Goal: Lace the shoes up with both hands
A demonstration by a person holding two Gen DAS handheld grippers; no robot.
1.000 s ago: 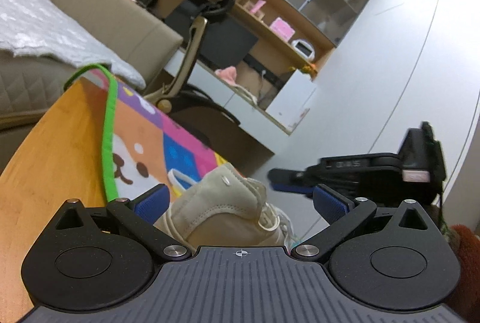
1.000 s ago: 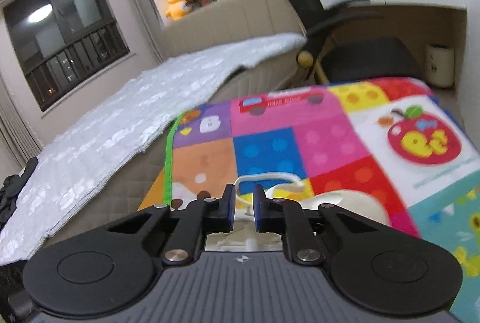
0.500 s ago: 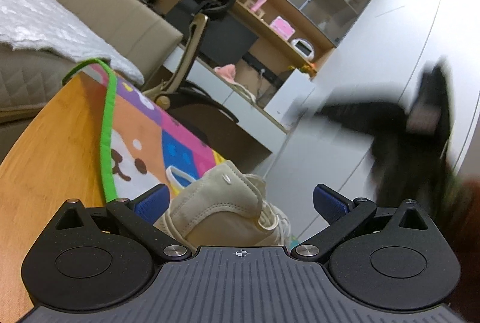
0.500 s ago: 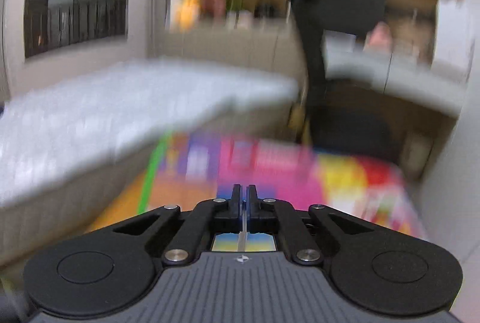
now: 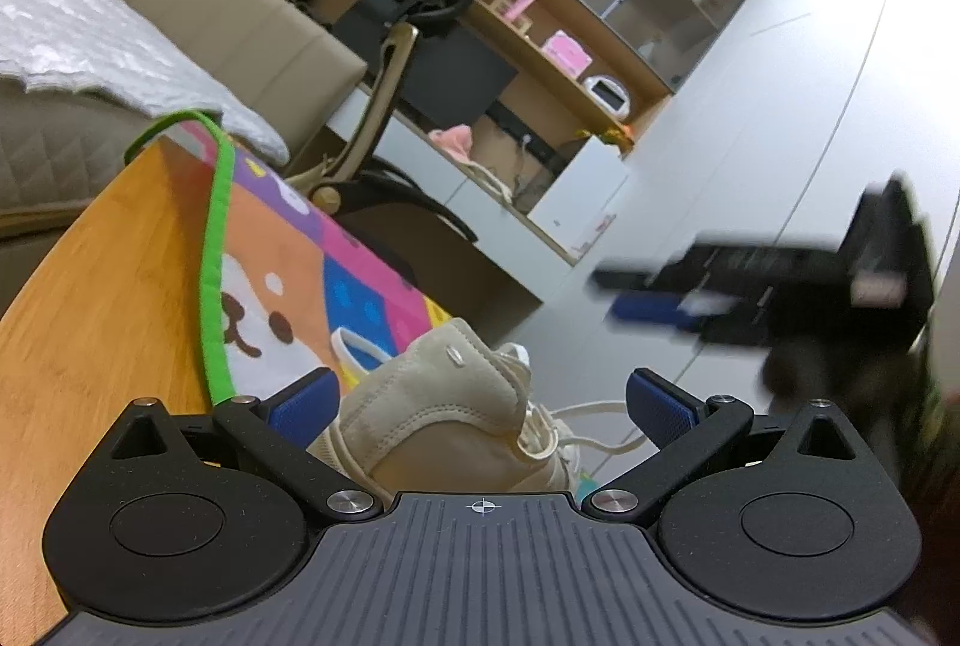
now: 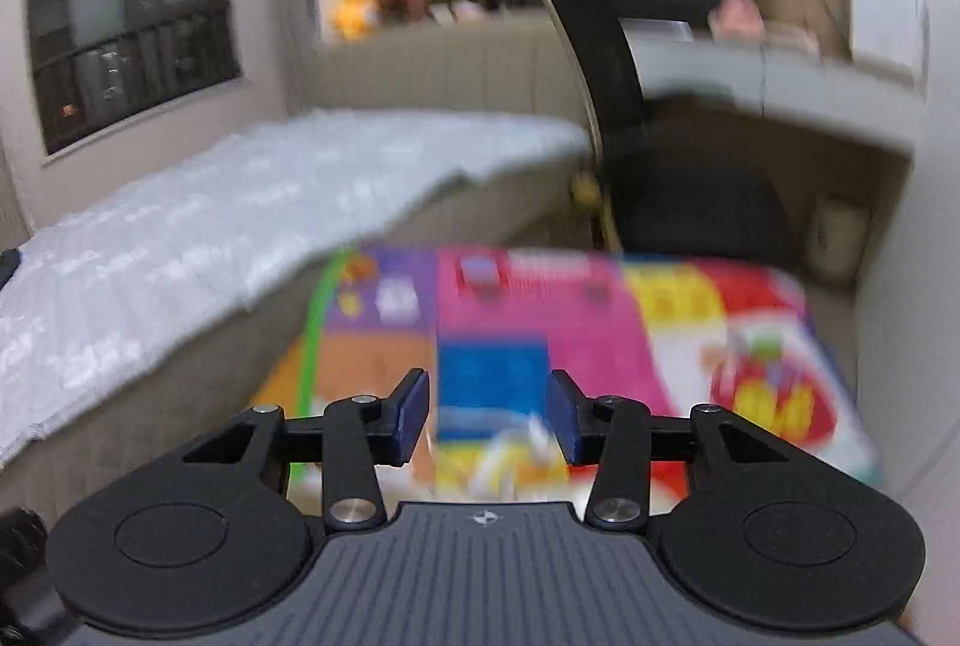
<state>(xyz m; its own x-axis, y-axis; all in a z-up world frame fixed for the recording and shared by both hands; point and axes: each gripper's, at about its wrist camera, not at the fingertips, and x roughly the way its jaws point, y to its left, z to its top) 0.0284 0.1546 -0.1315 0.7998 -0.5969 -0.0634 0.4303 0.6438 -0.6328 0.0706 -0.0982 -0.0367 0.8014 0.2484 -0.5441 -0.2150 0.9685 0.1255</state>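
Observation:
A beige shoe (image 5: 444, 406) lies on the colourful play mat (image 5: 270, 250), heel towards the left wrist camera. Its white lace (image 5: 600, 427) trails off to the right. My left gripper (image 5: 483, 403) stands open and wide, with the heel of the shoe between its blue pads (image 5: 306, 400). My right gripper (image 5: 627, 295) hovers blurred above and to the right of the shoe. In the right wrist view the right gripper (image 6: 489, 415) has its jaws opening, with nothing between them. A blurred white patch of the shoe (image 6: 516, 445) shows just below.
The mat covers a wooden table (image 5: 108, 286) and has a green edge (image 5: 213, 286). A bed with a white cover (image 6: 240, 202) runs along the left. Beyond the table stand a desk chair (image 5: 390, 64) and shelves (image 5: 600, 22).
The right gripper has risen off the shoe and its shut jaws have come apart. The left gripper and the shoe have stayed where they were.

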